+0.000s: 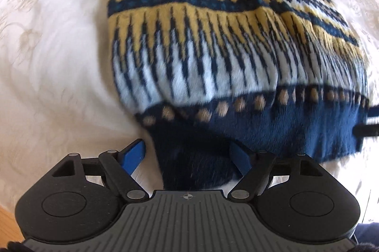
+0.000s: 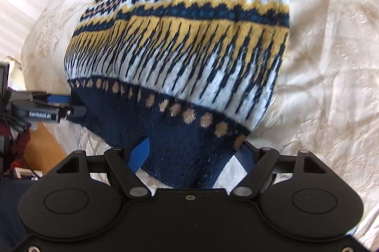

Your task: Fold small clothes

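Knitted sweater [image 1: 213,57] hem between both tongs' spread fingers.

left wrist: sits behind left claw [image 1: 187,157], looks steeply down, close on sweater [image 1: 213,43] hem | right wrist: behind right claw [image 2: 191,157], same tilt, same closeness | shared: sweater, cream cloth [image 1: 59,38]; each claw shows at the other view's edge

Patterned knit sweater [image 2: 184,38] in navy, yellow and white on a cream embroidered bedcover [image 2: 331,62], right gripper [image 2: 191,157] straddling its navy hem, blue fingers [image 2: 139,153] either side, left gripper [image 2: 59,105] at the hem's far corner
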The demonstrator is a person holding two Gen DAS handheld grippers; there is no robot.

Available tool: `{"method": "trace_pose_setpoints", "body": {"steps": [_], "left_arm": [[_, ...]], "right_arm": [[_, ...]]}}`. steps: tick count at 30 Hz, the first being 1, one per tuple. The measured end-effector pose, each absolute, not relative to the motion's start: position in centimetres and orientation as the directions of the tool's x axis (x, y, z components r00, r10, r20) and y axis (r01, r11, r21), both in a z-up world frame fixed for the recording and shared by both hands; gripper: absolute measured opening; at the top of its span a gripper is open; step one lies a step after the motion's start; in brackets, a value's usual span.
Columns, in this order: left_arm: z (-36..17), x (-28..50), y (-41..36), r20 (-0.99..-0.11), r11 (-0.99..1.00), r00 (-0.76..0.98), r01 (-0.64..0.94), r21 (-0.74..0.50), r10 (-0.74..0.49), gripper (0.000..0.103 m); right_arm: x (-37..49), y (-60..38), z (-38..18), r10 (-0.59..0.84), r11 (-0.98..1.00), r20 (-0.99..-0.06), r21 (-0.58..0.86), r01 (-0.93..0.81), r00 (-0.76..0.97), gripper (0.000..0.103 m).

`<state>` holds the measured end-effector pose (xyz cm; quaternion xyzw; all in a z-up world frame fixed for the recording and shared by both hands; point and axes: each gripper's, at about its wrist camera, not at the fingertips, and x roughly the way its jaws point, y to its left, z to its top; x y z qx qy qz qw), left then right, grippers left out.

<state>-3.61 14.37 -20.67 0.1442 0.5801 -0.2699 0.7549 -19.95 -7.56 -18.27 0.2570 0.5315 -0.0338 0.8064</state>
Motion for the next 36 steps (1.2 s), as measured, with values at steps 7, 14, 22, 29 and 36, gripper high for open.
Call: {"method": "trace_pose_setpoints", "body": {"steps": [7, 14, 22, 29, 36], "left_arm": [[-20.6, -2.7, 13.8, -0.939, 0.804, 0.188, 0.581, -0.13, -0.288, 0.059], [-17.7, -3.1, 17.0, -0.907, 0.838, 0.181, 0.483, -0.254, -0.379, 0.01], [-11.3, -1.4, 18.1, -0.822, 0.827, 0.278, 0.44, -0.351, -0.497, 0.01], [-7.3, 4.0, 15.0, -0.718, 0.805, 0.392, 0.428, -0.411, -0.575, 0.01], [-5.1, 11.7, 11.9, -0.62, 0.8, 0.507, 0.42, -0.428, -0.598, 0.005]], "right_arm": [[-19.8, -7.4, -18.9, 0.238, 0.851, -0.868, 0.403, 0.338, 0.437, 0.065], [-20.7, -8.2, -18.3, 0.296, 0.793, -0.855, 0.469, 0.389, 0.427, 0.013], [-20.7, -9.5, -11.6, 0.279, 0.753, -0.751, 0.558, 0.349, 0.598, 0.012], [-17.8, -13.3, -6.5, 0.154, 0.699, -0.633, 0.612, 0.369, 0.758, 0.012], [-11.1, -18.5, -4.1, 0.022, 0.66, -0.556, 0.632, 0.406, 0.831, 0.012]]}}
